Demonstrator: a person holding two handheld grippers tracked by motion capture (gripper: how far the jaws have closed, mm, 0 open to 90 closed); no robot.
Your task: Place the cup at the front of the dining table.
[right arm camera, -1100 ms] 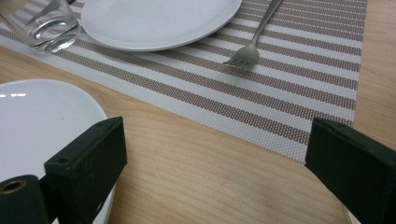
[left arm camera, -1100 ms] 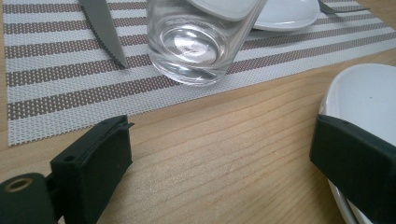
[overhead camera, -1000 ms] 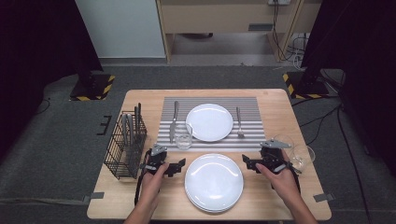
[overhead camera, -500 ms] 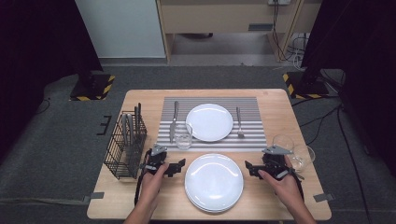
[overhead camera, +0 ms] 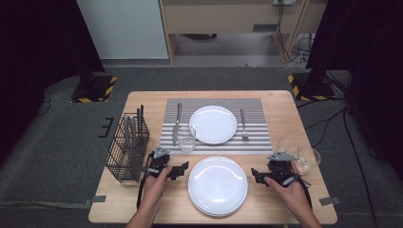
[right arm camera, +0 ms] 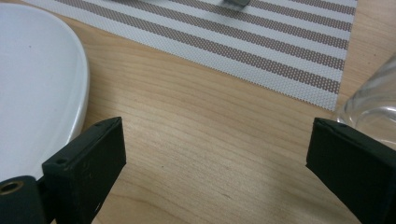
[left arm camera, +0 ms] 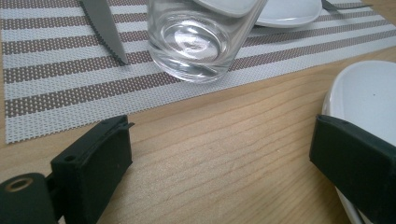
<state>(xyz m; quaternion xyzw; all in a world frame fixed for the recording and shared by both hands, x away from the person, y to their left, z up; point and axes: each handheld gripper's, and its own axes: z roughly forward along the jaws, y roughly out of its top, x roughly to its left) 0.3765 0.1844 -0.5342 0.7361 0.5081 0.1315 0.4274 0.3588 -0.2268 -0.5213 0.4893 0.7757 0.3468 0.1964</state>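
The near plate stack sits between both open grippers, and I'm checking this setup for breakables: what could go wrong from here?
The right gripper has two glasses close behind it; a swing back might tip them. The left gripper could push the plate stack sideways, or clip the tumbler on the placemat edge.

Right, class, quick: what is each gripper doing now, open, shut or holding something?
Left gripper: open, holding nothing, jaws wide over bare table.
Right gripper: open, holding nothing, jaws wide beside the plate.
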